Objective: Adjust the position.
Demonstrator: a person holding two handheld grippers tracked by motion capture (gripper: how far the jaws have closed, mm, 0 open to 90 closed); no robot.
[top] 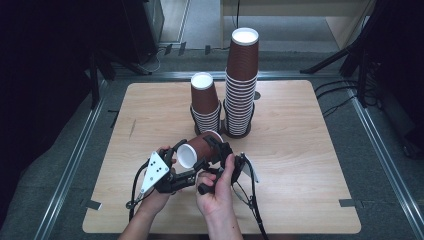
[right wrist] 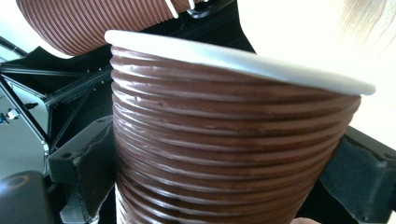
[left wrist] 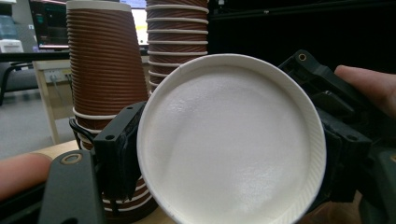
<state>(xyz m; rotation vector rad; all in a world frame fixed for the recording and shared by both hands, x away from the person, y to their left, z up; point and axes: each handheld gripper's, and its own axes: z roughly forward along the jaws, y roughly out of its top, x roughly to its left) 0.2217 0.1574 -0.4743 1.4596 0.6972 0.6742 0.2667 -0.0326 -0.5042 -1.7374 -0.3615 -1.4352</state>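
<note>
A brown ribbed paper cup (top: 205, 145) lies on its side above the front middle of the wooden table (top: 300, 165), its white round end turned to the left. My left gripper (top: 185, 159) meets that end head-on. In the left gripper view the white end (left wrist: 229, 140) sits between my left gripper's (left wrist: 229, 161) black jaws, which press on both of its sides. My right gripper (top: 216, 150) comes onto the cup's body from the right. In the right gripper view the ribbed wall (right wrist: 224, 154) sits between my right gripper's (right wrist: 219, 175) jaws, with both pads against it.
Two stacks of upturned brown cups stand at the table's far middle: a short stack (top: 205, 102) and a tall stack (top: 241, 80), each in a dark ring base. They rise right behind the held cup in the left gripper view (left wrist: 105, 70). Bare wood lies left and right of the hands.
</note>
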